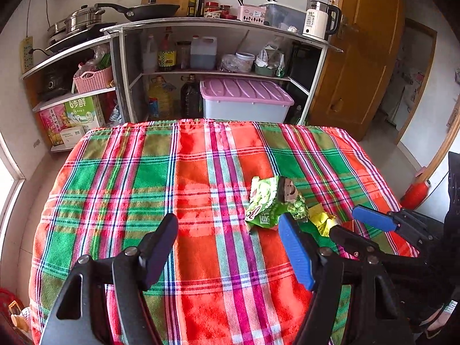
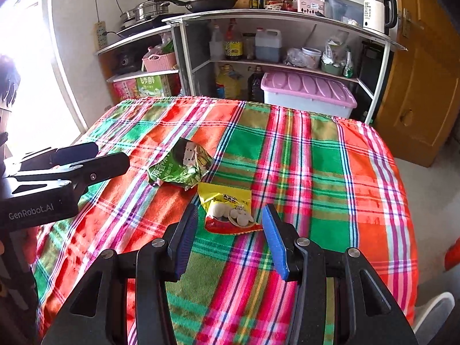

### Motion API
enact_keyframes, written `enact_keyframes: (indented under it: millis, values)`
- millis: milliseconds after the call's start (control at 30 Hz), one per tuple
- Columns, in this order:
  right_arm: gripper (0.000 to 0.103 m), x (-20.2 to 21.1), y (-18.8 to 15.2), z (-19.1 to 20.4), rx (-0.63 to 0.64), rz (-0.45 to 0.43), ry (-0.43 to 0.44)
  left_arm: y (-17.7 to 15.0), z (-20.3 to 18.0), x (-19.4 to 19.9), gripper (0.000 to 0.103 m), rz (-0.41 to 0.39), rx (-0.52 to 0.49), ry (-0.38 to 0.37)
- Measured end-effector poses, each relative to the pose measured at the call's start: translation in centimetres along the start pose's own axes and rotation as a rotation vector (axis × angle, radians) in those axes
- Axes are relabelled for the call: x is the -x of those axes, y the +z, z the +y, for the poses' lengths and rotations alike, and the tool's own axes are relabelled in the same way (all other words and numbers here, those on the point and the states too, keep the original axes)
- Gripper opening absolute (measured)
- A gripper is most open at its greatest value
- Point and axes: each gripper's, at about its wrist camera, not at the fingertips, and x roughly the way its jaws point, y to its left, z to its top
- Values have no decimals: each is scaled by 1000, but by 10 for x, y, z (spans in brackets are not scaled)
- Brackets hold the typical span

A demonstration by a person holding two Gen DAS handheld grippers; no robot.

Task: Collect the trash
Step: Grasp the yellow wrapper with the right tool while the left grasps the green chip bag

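**A:** Plaid cloth (image 2: 316,155) covers the whole table, and we have two wrappers lying on it: a green bag (image 2: 179,164) and, just beside it on our near side, a yellow bag (image 2: 227,207).

**B:** Our right claw (image 2: 230,238) is spread wide, empty, fingers either side of the yellow bag's red bottom edge. It isn't touching the bag yet, as far as we can tell.

**A:** That straddle makes sense. The bag lies flat, so we judge the fingers have to come down around an edge and pinch it, not press on top.

**B:** And our left claw (image 1: 230,247)?

**A:** Also open, holding nothing. From its own camera it hangs over bare cloth, with the green bag (image 1: 273,201) just ahead of its blue finger (image 1: 296,253). The green bag is crumpled and stands up a little, which should give an easier pinch.

**B:** So each claw faces the bag nearest it. That looks deliberate: one wrapper per hand, no crossing over.

**A:** The two bags nearly touch at the yellow bag's top corner. We think closing on the yellow one could drag the green one along.

**B:** We see no bin in either view, so we cannot say where the trash goes. Nothing is collected yet.
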Motion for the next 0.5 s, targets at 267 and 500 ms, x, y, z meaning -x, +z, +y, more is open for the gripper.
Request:
enact_keyframes:
  millis: [267, 500]
  values:
    - [48, -25, -1, -10, -24, 52, -14, 3, -6, -11, 75, 14, -7, -27]
    - [48, -30, 2, -12, -2, 56, -29, 8, -16, -18, 77, 24, -16, -62]
